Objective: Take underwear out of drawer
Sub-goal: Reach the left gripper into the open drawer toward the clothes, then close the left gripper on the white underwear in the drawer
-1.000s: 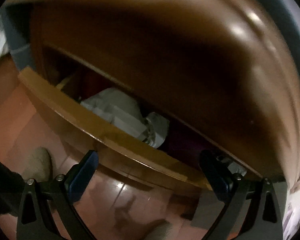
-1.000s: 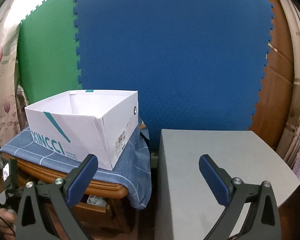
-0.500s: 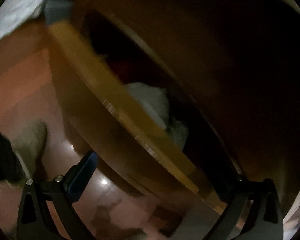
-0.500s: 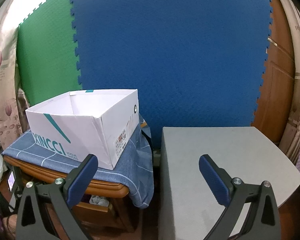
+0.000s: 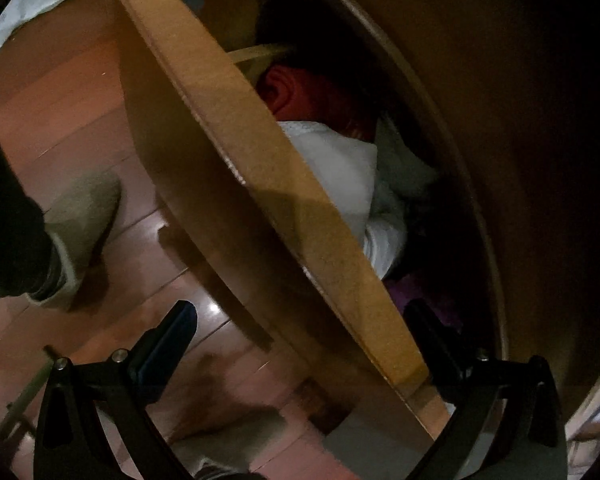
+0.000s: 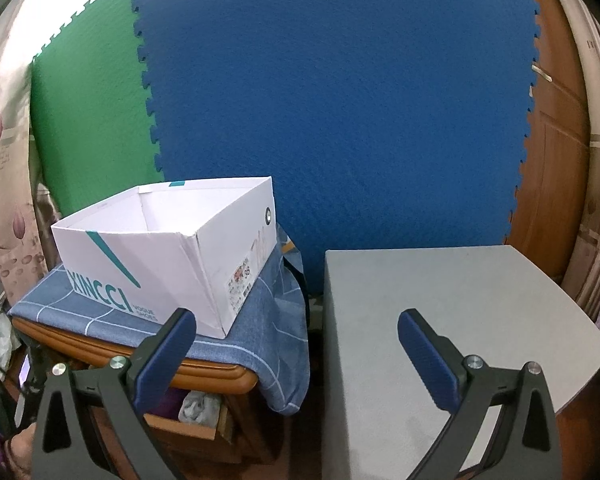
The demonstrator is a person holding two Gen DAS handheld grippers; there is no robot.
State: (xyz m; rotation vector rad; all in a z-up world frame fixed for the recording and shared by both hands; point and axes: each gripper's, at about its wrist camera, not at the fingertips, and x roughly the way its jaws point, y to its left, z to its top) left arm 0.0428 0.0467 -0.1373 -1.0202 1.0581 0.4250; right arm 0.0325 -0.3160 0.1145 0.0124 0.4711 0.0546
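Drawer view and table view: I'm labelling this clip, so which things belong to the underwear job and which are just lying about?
Belongs to the job:
drawer, pulled open
white folded garment inside it
red garment behind that
left gripper, open over the drawer front

Lying about:
white shoebox
blue checked cloth
grey table
right gripper, open, holding nothing

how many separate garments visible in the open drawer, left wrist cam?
3 clear: red cloth at the far end, white cloth in the middle, purple cloth nearest the left hand-held gripper. Greyish folds beside the white, and more, may be hidden.
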